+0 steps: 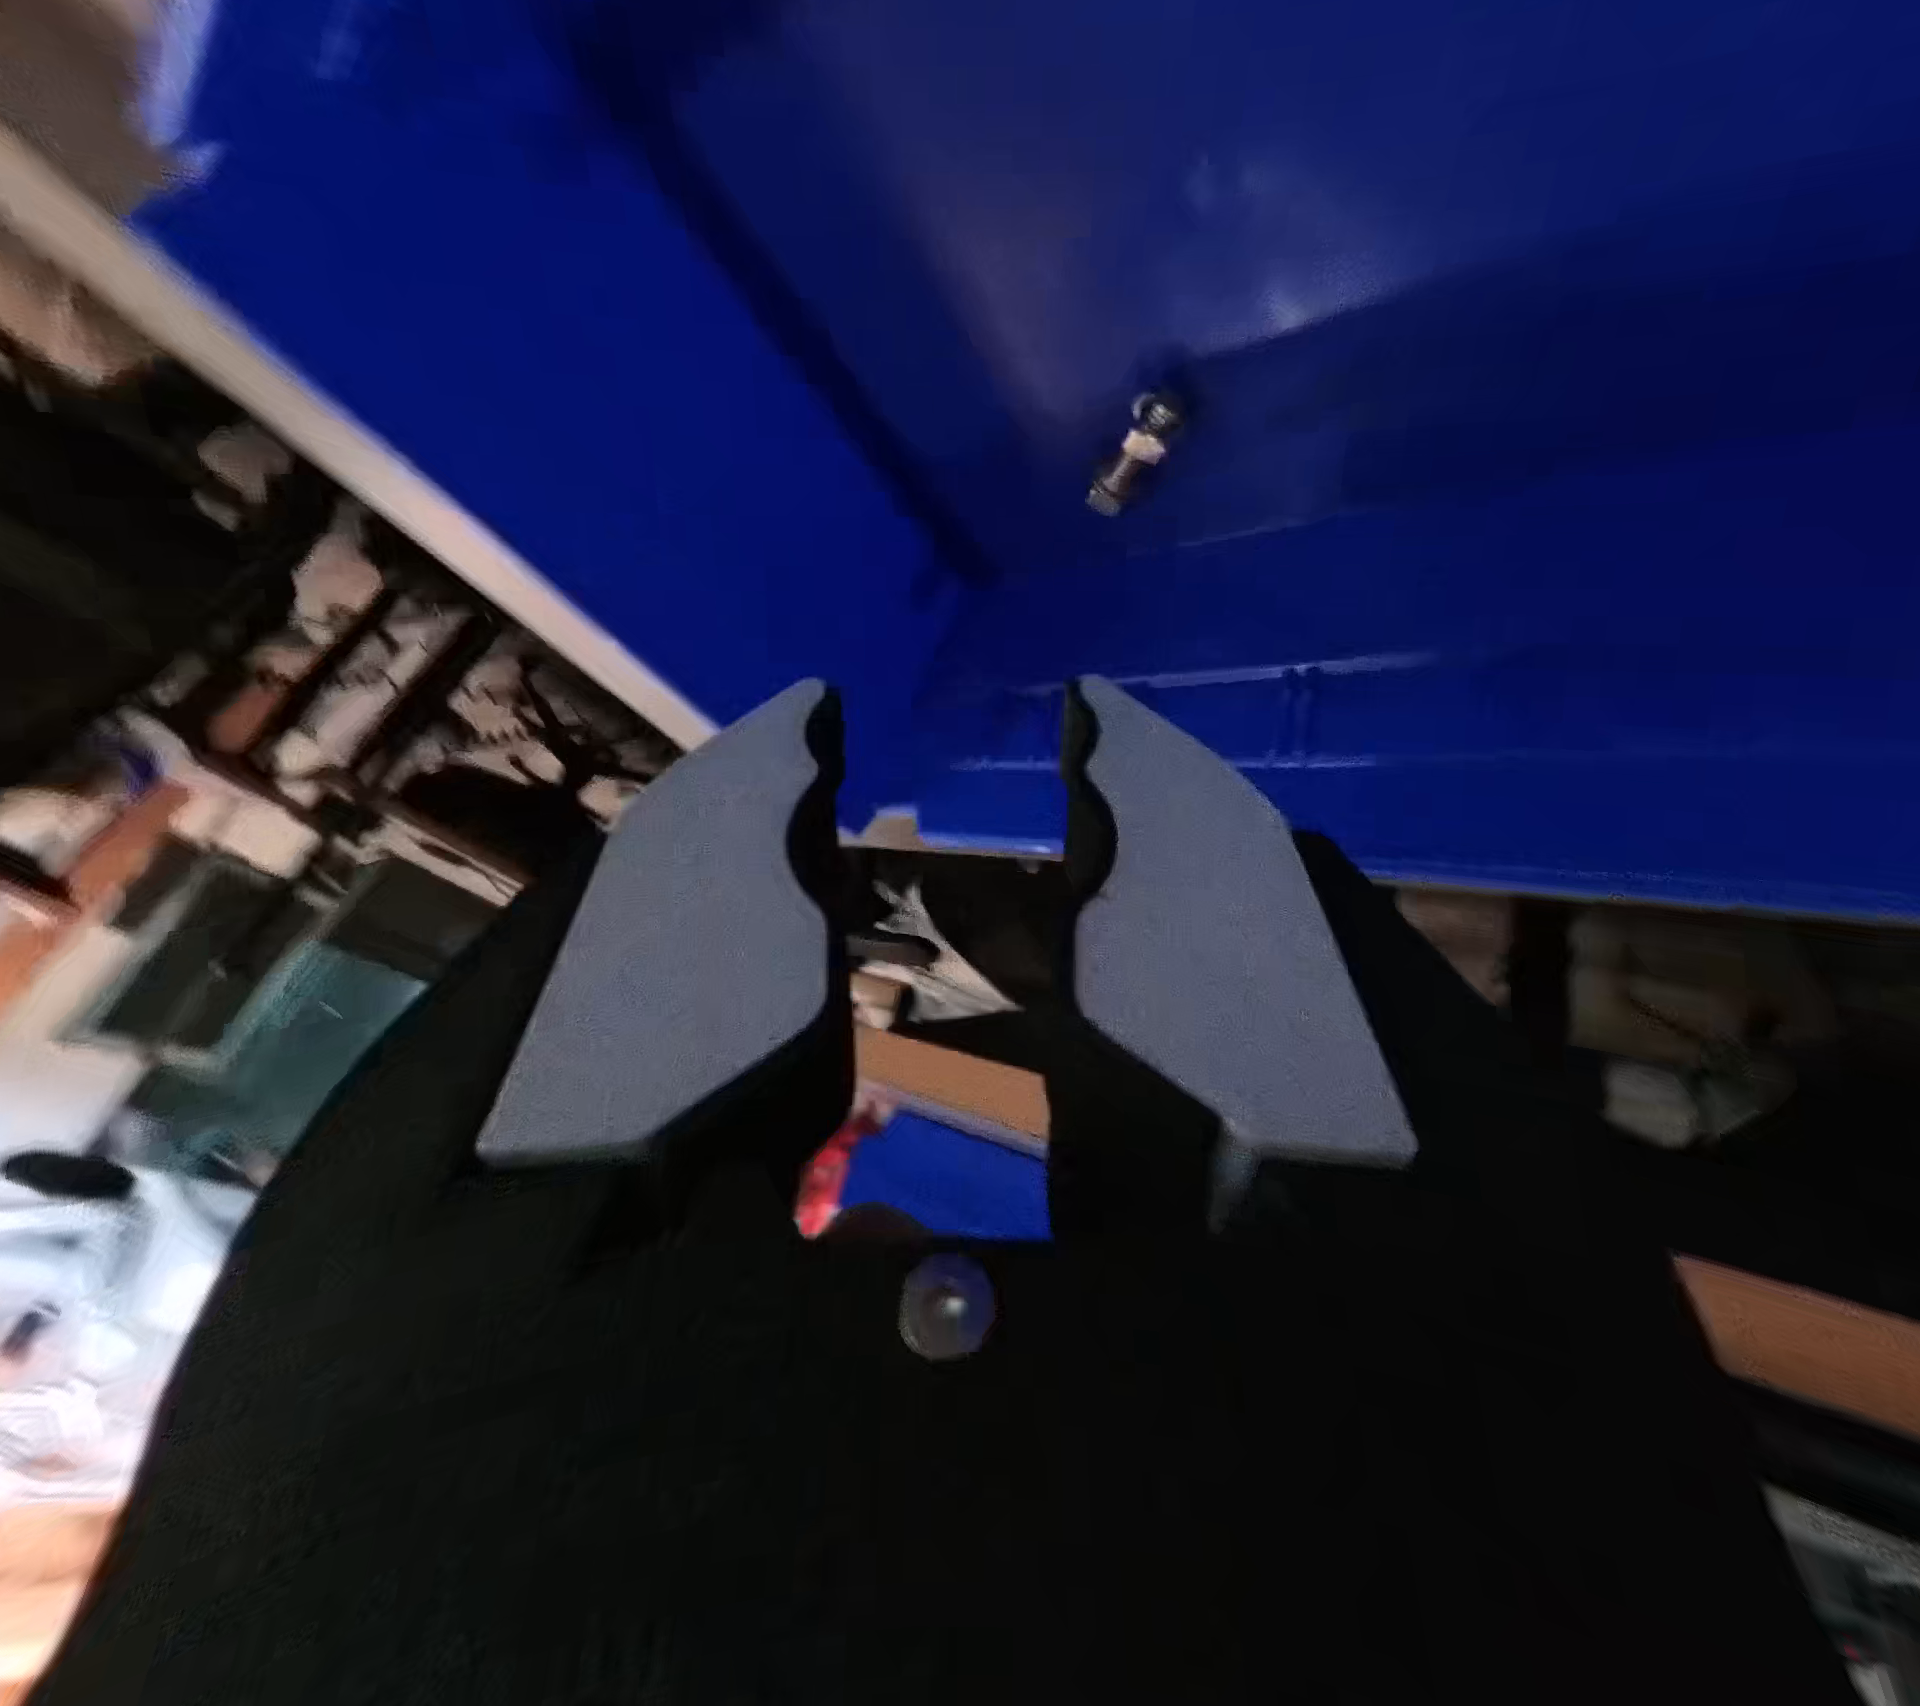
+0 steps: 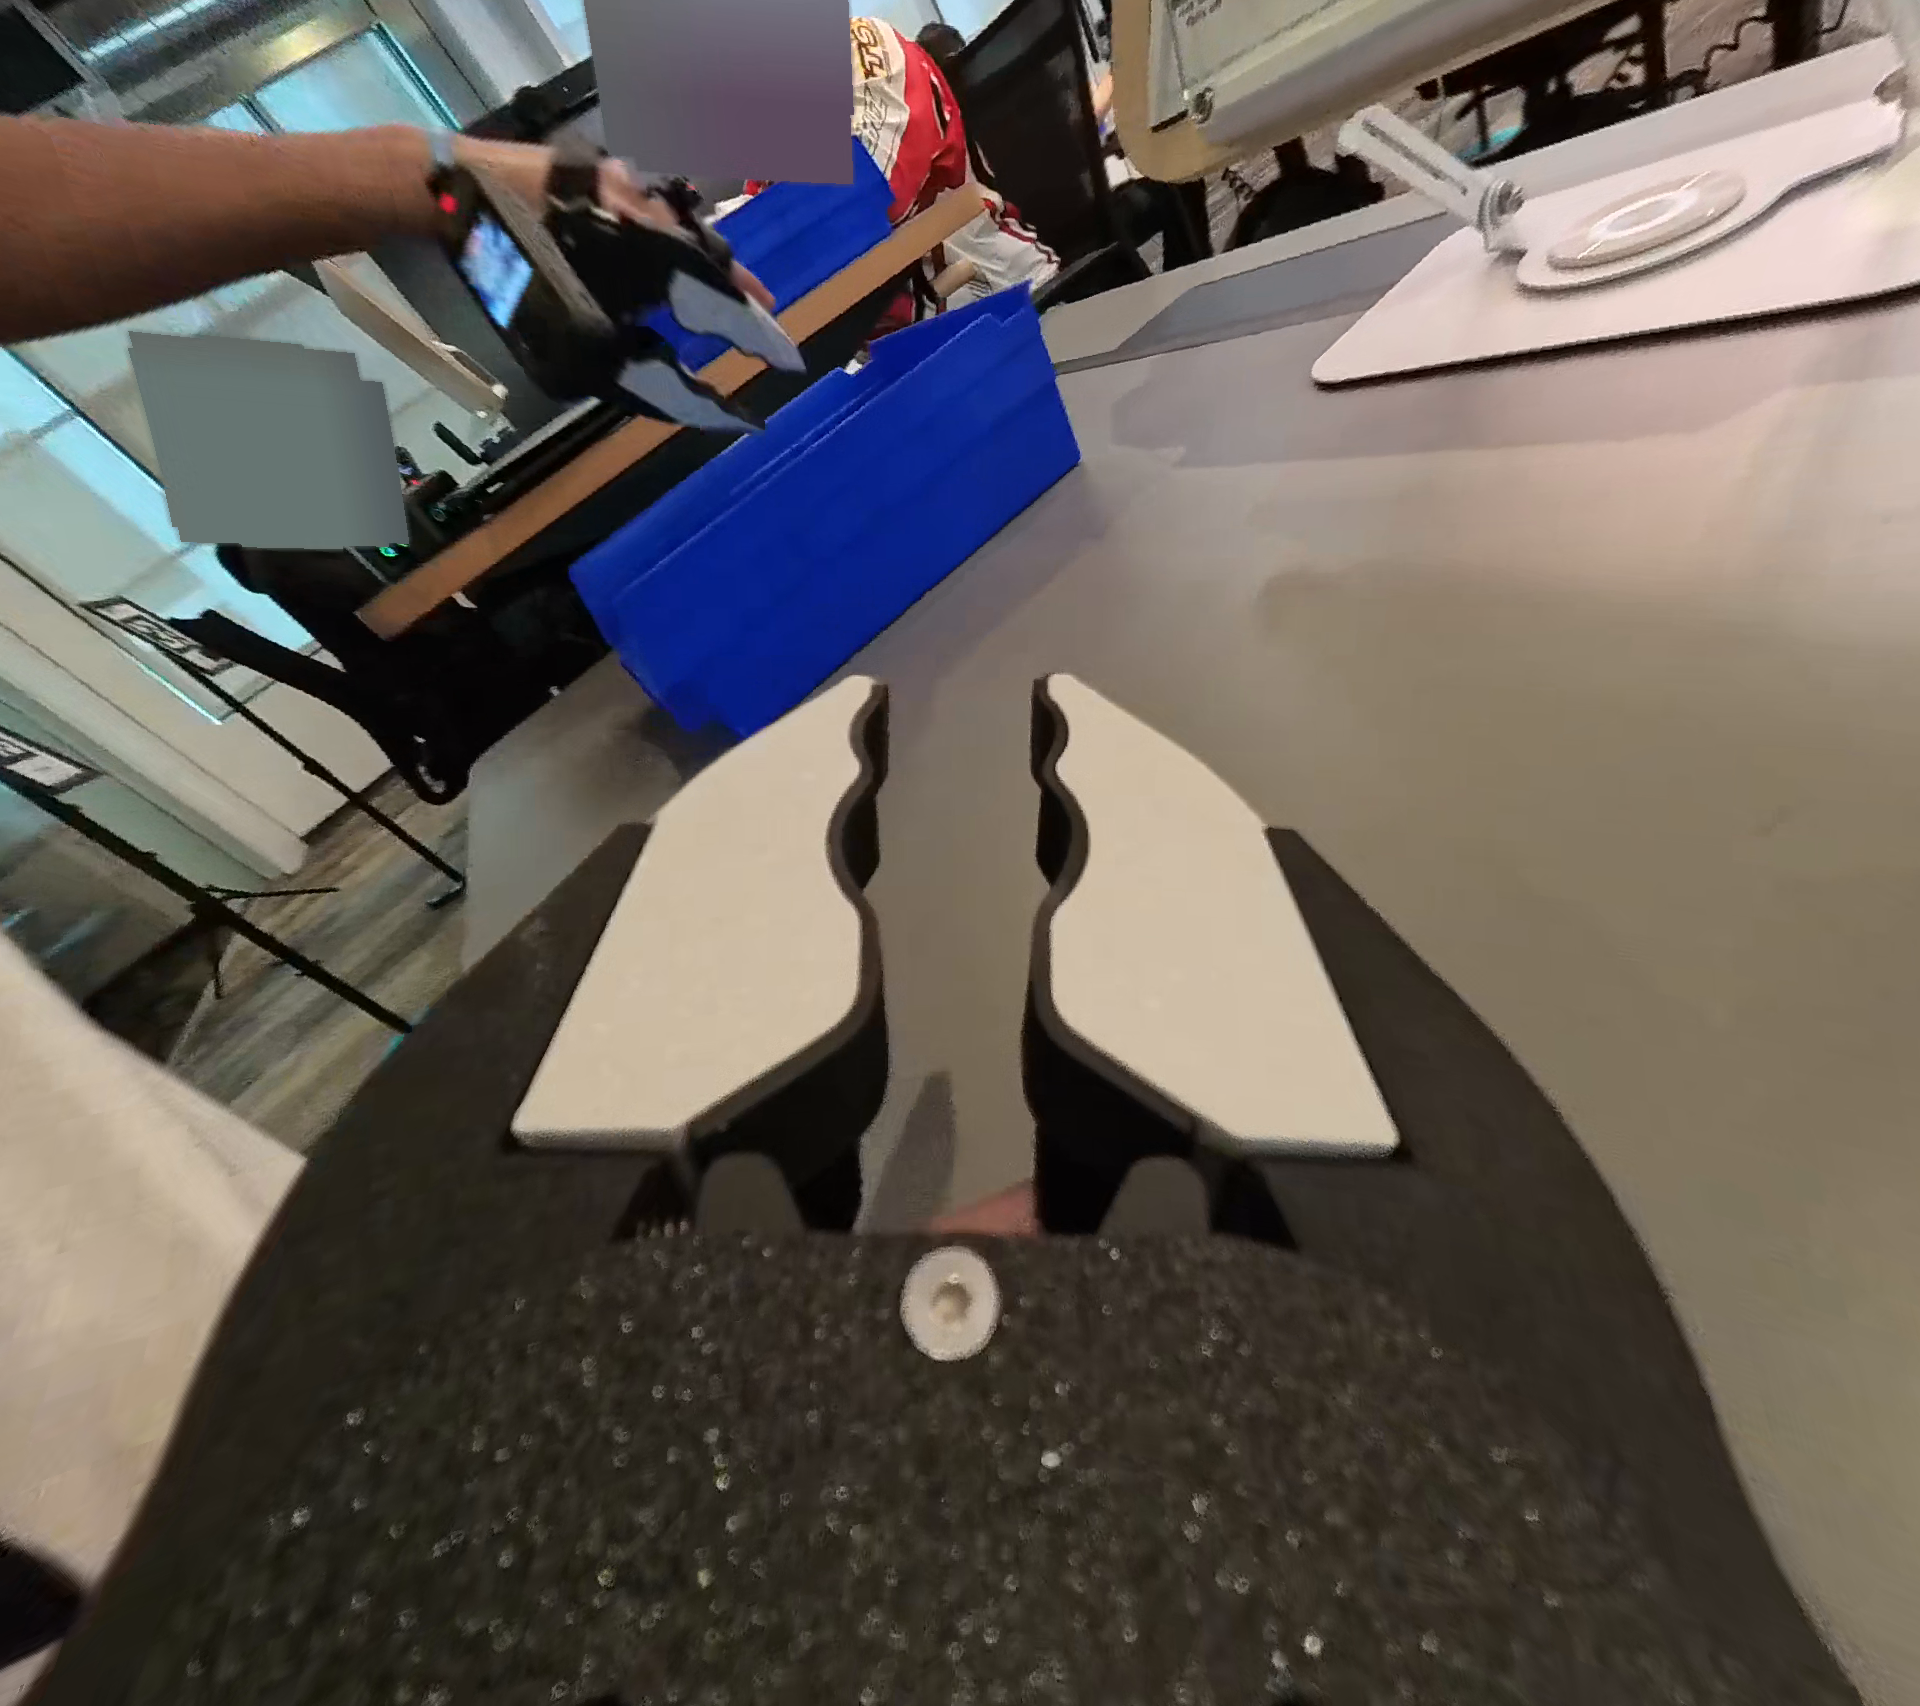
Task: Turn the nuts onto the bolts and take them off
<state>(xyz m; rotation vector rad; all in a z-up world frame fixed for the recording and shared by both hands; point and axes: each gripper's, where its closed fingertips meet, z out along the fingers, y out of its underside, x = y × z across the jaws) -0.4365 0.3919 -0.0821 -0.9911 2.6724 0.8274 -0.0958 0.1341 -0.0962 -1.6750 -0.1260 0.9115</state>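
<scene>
Step in hand appears to be pickup: the left tool (image 1: 951, 700), open and empty, hovers over the blue bin (image 1: 1351, 98) holding a bolt (image 1: 1132, 451). The right tool (image 2: 958, 695), also open and empty, waits above the desk (image 2: 1455, 669). Next, lower the left tool and close it on the bolt.

both hand-held grippers, left (image 1: 951, 731) & right (image 2: 958, 726), w/ jaws apart, empty.

A small silver bolt (image 1: 1135, 451) lies tilted inside the blue bin (image 1: 1455, 98). A nut sits on its shaft. It rests near the bin's front wall.
</scene>
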